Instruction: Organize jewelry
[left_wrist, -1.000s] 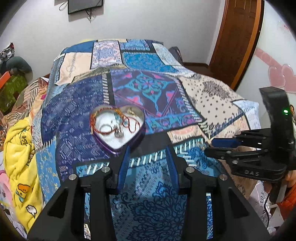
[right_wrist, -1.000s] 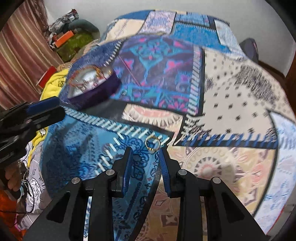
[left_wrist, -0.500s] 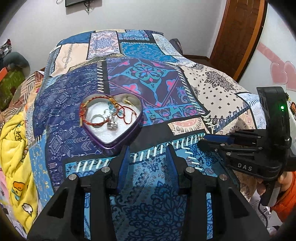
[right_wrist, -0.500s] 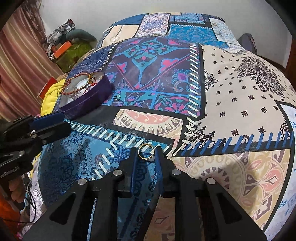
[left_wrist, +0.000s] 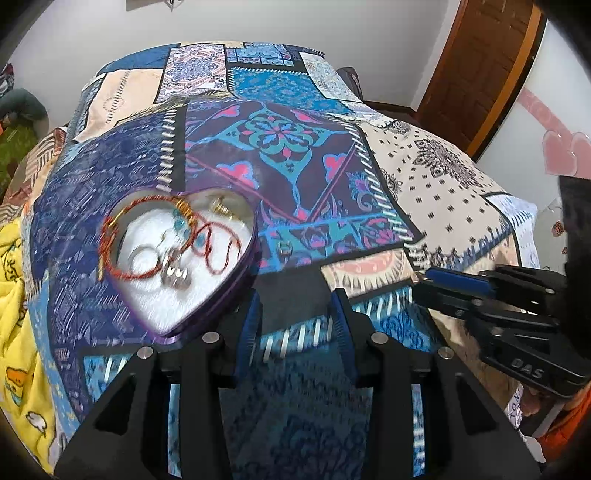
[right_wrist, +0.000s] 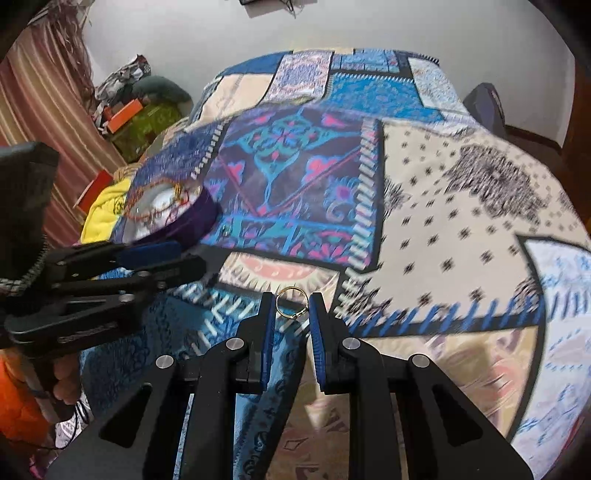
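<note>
Gold thin metal ring sits between the right gripper fingertips, plane roughly facing the camera, small clasp toward the right finger. Fingers narrowed around it and look to be touching both sides; likely pinching and lifted off the patchwork bedspread, though contact isn't fully clear. Purple heart-shaped tin, with bracelets and charms inside, lies up-left of the ring, well apart, just beside the left gripper. Left fingers spread wide, holding nothing, hovering over the quilt. Right is the carrier; the drop means travelling left toward the tin.
</note>
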